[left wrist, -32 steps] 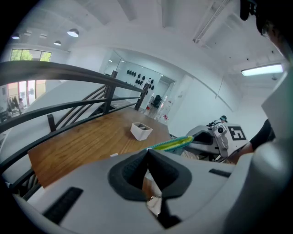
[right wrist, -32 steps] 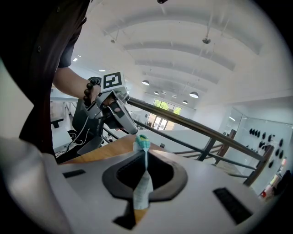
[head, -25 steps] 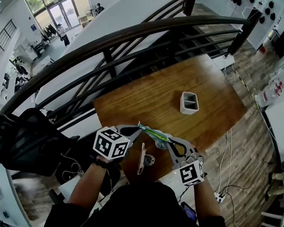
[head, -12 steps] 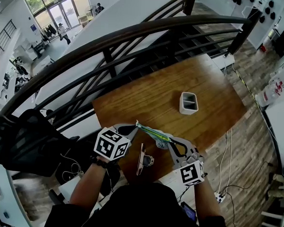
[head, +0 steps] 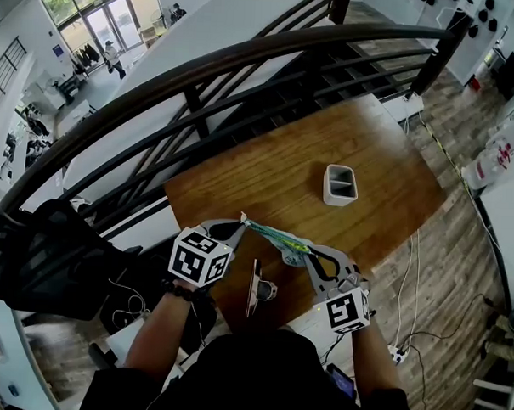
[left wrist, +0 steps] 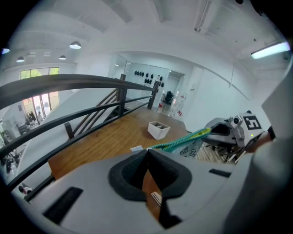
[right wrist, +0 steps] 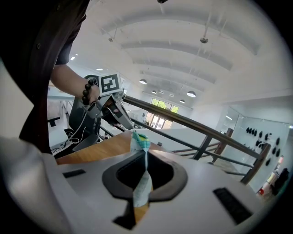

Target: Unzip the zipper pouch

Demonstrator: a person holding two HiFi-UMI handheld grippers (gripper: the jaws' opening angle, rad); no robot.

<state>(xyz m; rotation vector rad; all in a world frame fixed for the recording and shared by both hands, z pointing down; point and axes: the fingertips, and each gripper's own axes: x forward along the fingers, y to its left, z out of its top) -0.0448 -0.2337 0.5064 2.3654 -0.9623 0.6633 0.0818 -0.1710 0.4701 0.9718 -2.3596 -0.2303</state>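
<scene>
Since a moment ago the left gripper (head: 237,224) has slid a little to the left, its jaws squeezed tight on one end of the pouch (head: 277,238), held up over the table (head: 267,171), while the right gripper (head: 306,256) pinches the other end.

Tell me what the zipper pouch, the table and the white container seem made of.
Zipper pouch: thin translucent plastic film, printed, creasing limply. Its green zipper tape looks woven.
Table: wood or wood veneer, with visible grain and a low sheen.
White container: matte, plastic or ceramic; cannot tell which.
</scene>
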